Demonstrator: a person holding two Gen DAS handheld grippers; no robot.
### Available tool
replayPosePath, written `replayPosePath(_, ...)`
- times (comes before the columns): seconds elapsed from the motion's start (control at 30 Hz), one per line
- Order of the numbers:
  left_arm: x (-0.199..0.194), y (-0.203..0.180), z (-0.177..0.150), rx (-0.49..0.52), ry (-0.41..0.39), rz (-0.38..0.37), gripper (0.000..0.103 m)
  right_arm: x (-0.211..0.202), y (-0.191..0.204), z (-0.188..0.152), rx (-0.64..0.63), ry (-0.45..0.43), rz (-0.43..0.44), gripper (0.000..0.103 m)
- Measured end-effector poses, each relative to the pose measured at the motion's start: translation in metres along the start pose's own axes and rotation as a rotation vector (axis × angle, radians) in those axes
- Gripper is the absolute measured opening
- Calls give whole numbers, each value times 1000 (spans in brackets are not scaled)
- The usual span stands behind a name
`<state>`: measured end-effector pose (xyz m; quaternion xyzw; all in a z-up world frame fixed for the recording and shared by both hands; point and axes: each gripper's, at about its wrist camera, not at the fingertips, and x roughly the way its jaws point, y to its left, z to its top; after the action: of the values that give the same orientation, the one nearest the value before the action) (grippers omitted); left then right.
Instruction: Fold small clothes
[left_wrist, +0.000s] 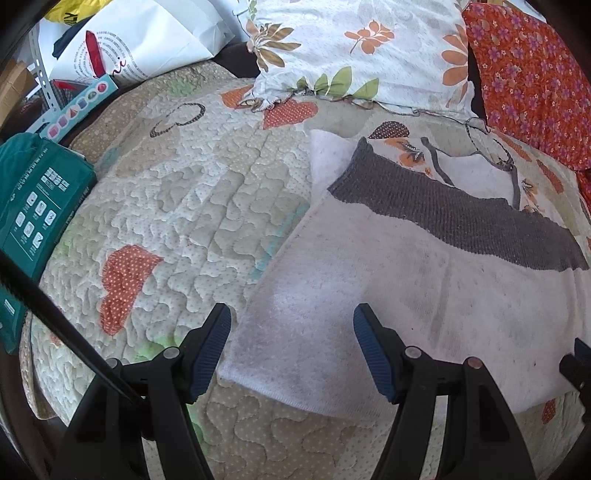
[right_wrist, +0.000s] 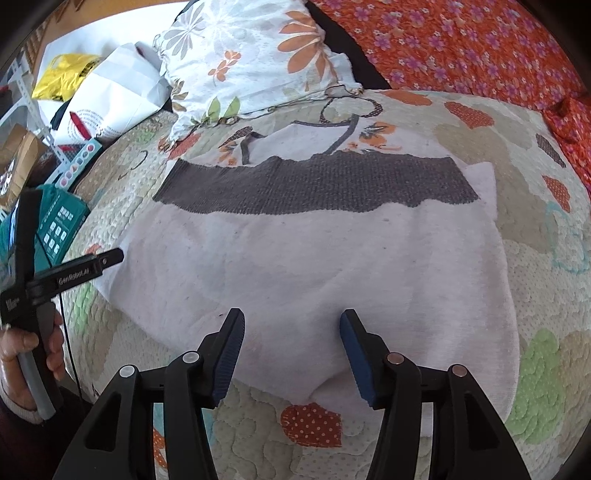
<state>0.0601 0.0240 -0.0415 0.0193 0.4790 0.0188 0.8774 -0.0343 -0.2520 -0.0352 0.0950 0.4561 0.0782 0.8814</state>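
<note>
A small white garment (left_wrist: 424, 280) with a dark grey knit band (left_wrist: 443, 206) lies spread flat on the quilted bedspread (left_wrist: 184, 206). In the right wrist view the white garment (right_wrist: 303, 266) fills the middle, with the grey band (right_wrist: 317, 184) across its far side. My left gripper (left_wrist: 291, 350) is open and empty over the garment's near left corner. My right gripper (right_wrist: 291, 354) is open and empty over the garment's near edge. The left gripper also shows at the left of the right wrist view (right_wrist: 92, 264), held by a hand.
A floral pillow (left_wrist: 354, 48) and an orange flowered cloth (left_wrist: 532, 77) lie at the far side. A green box (left_wrist: 37, 199), a white paper bag (left_wrist: 140, 40) and a metal rack (right_wrist: 33, 110) stand beyond the left edge of the bed.
</note>
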Motion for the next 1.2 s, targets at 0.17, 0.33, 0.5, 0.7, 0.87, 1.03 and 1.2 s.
replayPosePath(0.17,6,1,9,-10,9,-11,68,3,11,-2,-55,0,-11,61)
replayPosePath(0.33,21,1,29,5,30,-38,69,5,20,-5,-99,1,-26,63)
replayPosePath(0.5,49,3,51,15,65,-74,70,8,18,-5,-96,8,-26,63)
replayPosePath(0.7,76,1,70,-46,99,-182,67,8,13,-4,-80,7,-25,63)
replayPosePath(0.87,72,-2,80,-63,86,-245,9,9,9,-4,-73,6,-37,63)
replayPosePath(1.03,58,21,87,-152,38,-269,4,9,5,-2,-58,7,-32,63)
replayPosePath(1.2,69,36,87,-207,58,-225,4,10,3,0,-49,10,-19,63)
